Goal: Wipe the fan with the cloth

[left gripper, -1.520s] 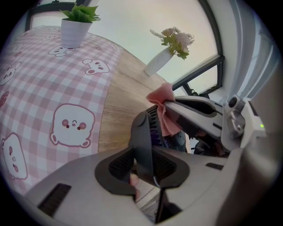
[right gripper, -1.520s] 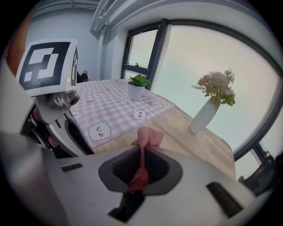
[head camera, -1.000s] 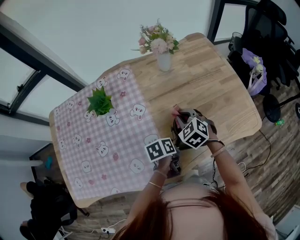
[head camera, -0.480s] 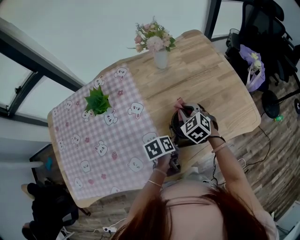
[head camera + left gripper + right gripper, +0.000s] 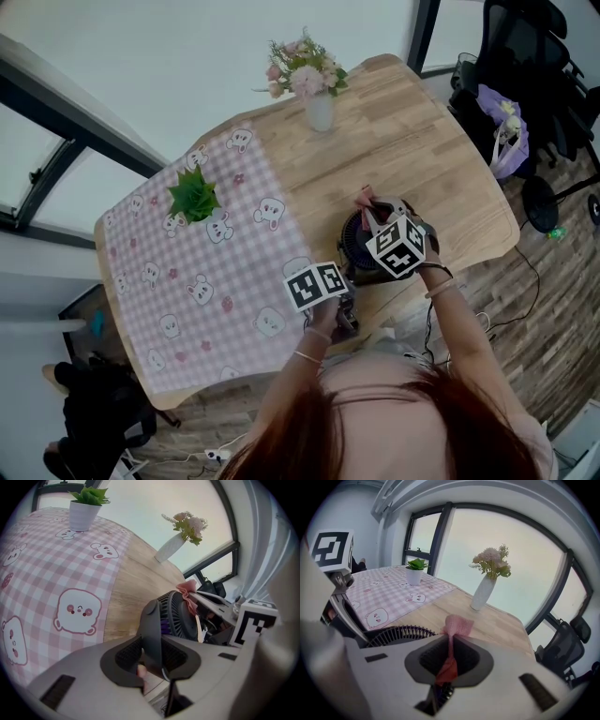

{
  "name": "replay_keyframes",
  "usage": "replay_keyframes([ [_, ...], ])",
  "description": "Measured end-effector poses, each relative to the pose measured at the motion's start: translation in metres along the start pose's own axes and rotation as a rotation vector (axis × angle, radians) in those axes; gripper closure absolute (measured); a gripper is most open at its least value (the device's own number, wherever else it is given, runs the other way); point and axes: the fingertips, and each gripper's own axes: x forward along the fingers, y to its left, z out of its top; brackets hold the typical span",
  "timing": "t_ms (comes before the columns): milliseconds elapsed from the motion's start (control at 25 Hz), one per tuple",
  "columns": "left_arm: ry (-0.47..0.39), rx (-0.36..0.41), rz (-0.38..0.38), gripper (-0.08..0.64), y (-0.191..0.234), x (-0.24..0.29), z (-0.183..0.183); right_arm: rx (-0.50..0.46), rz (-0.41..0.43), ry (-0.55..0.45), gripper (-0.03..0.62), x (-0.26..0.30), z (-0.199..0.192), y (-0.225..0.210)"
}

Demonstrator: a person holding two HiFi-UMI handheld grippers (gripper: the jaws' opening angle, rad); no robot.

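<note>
Wooden desk [image 5: 441, 169], half under a checked tablecloth [image 5: 187, 281], is carrying the fan [image 5: 180, 616] close to its near edge, with most of it hidden from above by hands and marker cubes. Down there the left hand-held gripper [image 5: 152, 656] is clamping the fan's stand, while the right hand-held gripper [image 5: 449, 660] is pinching the pink cloth [image 5: 457, 625] at the grille's rim. Bare wood is lying open toward the vase [image 5: 319, 112].

We observe the fan [image 5: 361, 261] standing near the front edge of the wooden table [image 5: 422, 141]. The right gripper [image 5: 377, 214] meets the pink cloth [image 5: 366, 197] at the fan's far rim. The left gripper [image 5: 342, 298] sits at its base. A checked tablecloth [image 5: 187, 281], potted plant [image 5: 195, 199] and flower vase [image 5: 319, 111] lie beyond.
</note>
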Motion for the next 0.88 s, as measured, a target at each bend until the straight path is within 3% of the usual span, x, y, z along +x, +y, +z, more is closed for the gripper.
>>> replay_keyframes([
  [200, 0.004, 0.005, 0.005, 0.454, 0.000, 0.000, 0.000, -0.004, -0.018, 0.014, 0.568, -0.004, -0.004, -0.005],
  [440, 0.006, 0.007, 0.002, 0.454, -0.001, 0.000, 0.000, 0.055, -0.029, -0.057, 0.568, -0.026, 0.006, -0.015],
  [880, 0.004, 0.008, -0.005, 0.451, 0.000, -0.001, -0.001, -0.034, -0.048, -0.119, 0.568, -0.056, 0.023, -0.003],
])
